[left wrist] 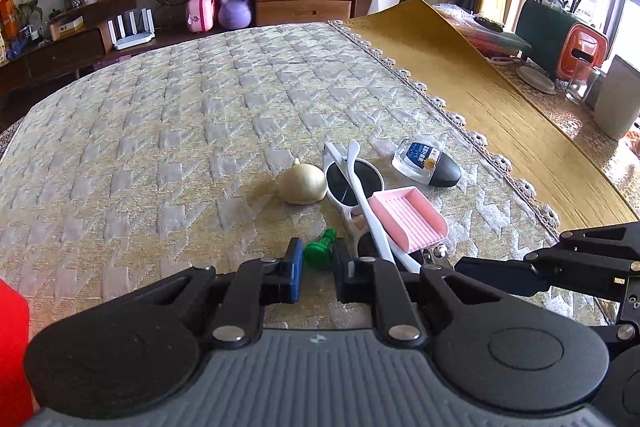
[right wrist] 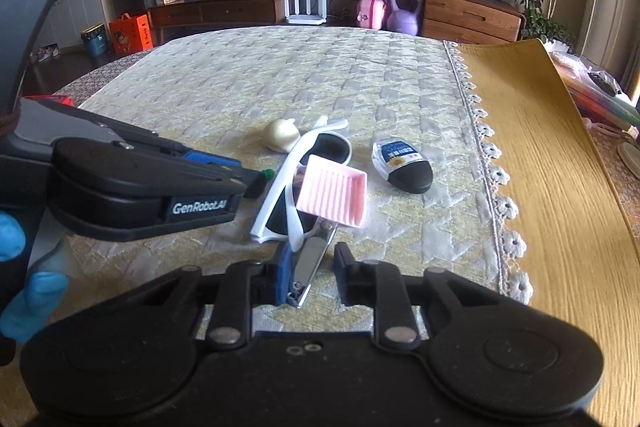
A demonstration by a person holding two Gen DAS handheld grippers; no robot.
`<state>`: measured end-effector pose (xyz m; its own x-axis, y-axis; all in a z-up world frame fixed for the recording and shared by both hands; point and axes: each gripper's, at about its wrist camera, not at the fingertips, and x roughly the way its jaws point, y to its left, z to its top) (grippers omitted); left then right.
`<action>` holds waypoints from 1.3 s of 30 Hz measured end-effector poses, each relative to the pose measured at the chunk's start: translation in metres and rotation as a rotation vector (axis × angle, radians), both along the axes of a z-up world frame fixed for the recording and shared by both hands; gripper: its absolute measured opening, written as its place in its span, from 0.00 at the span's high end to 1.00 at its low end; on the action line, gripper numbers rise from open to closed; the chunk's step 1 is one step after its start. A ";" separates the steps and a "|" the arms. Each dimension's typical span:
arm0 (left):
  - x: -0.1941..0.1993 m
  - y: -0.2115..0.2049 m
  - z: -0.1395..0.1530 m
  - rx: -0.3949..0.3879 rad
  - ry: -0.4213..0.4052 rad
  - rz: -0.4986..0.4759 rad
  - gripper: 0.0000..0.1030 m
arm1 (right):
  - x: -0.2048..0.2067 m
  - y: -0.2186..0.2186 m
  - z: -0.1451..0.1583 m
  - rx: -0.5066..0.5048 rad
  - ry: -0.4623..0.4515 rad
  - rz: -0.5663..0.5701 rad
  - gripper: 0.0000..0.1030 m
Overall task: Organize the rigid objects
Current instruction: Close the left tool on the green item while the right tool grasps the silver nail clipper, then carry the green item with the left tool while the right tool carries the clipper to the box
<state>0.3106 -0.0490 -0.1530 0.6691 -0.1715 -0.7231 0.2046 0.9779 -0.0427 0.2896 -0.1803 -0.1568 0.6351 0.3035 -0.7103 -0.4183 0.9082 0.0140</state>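
Note:
A small pile lies on the quilted cloth: white sunglasses (left wrist: 352, 183) (right wrist: 304, 171), a pink ridged tray (left wrist: 408, 219) (right wrist: 334, 197) resting on them, a cream onion-shaped piece (left wrist: 301, 183) (right wrist: 282, 135), a clear bottle with a black cap (left wrist: 428, 163) (right wrist: 402, 165). My left gripper (left wrist: 316, 259) (right wrist: 256, 183) has its jaws around a green chess pawn (left wrist: 320, 253) lying on the cloth, with small gaps at the pads. My right gripper (right wrist: 310, 275) is open around a silver nail clipper (right wrist: 312, 267), which touches the left blue pad (right wrist: 285, 277).
A yellow mat (left wrist: 500, 115) (right wrist: 552, 187) lies to the right past the lace trim. A red object (left wrist: 12, 347) is at my left edge. Jars and containers (left wrist: 576, 67) stand at the far right. The cloth stretches far and left.

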 end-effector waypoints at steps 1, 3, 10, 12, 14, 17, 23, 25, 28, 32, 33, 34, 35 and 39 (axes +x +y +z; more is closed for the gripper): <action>-0.001 0.000 0.000 0.001 0.001 0.002 0.85 | 0.000 -0.001 0.000 0.002 0.001 -0.007 0.84; -0.003 0.002 0.002 0.004 -0.001 0.008 0.85 | 0.000 -0.004 0.001 0.012 0.005 -0.018 0.86; -0.014 0.013 0.014 -0.040 0.014 0.042 0.85 | -0.009 -0.015 0.004 0.021 0.009 -0.065 0.89; -0.020 0.017 0.019 -0.052 0.018 0.050 0.85 | -0.013 -0.018 0.006 0.023 0.006 -0.073 0.89; -0.027 0.020 0.024 -0.060 0.018 0.055 0.85 | -0.019 -0.022 0.010 0.028 0.005 -0.083 0.89; -0.040 0.025 0.033 -0.067 0.015 0.064 0.85 | -0.028 -0.025 0.017 0.041 0.003 -0.089 0.89; -0.070 0.037 0.055 -0.082 -0.006 0.084 0.85 | -0.052 -0.020 0.041 0.067 -0.023 -0.070 0.89; -0.078 0.042 0.062 -0.084 -0.012 0.096 0.85 | -0.060 -0.015 0.049 0.071 -0.034 -0.054 0.89; -0.093 0.051 0.072 -0.089 -0.027 0.110 0.85 | -0.069 -0.007 0.061 0.086 -0.044 -0.031 0.89; -0.111 0.066 0.082 -0.087 -0.044 0.132 0.85 | -0.080 0.005 0.073 0.108 -0.051 0.000 0.89; -0.115 0.070 0.084 -0.087 -0.047 0.140 0.85 | -0.083 0.009 0.075 0.112 -0.053 0.008 0.89; -0.119 0.074 0.086 -0.086 -0.050 0.148 0.85 | -0.085 0.014 0.078 0.114 -0.057 0.019 0.89; -0.123 0.079 0.088 -0.086 -0.052 0.157 0.85 | -0.087 0.019 0.081 0.115 -0.061 0.031 0.89; -0.137 0.102 0.095 -0.086 -0.058 0.196 0.85 | -0.097 0.042 0.090 0.109 -0.076 0.083 0.89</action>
<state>0.1737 0.0529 -0.0582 0.7355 -0.0930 -0.6711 0.0149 0.9925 -0.1211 0.1931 -0.1382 -0.0670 0.6549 0.4298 -0.6215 -0.4958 0.8651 0.0759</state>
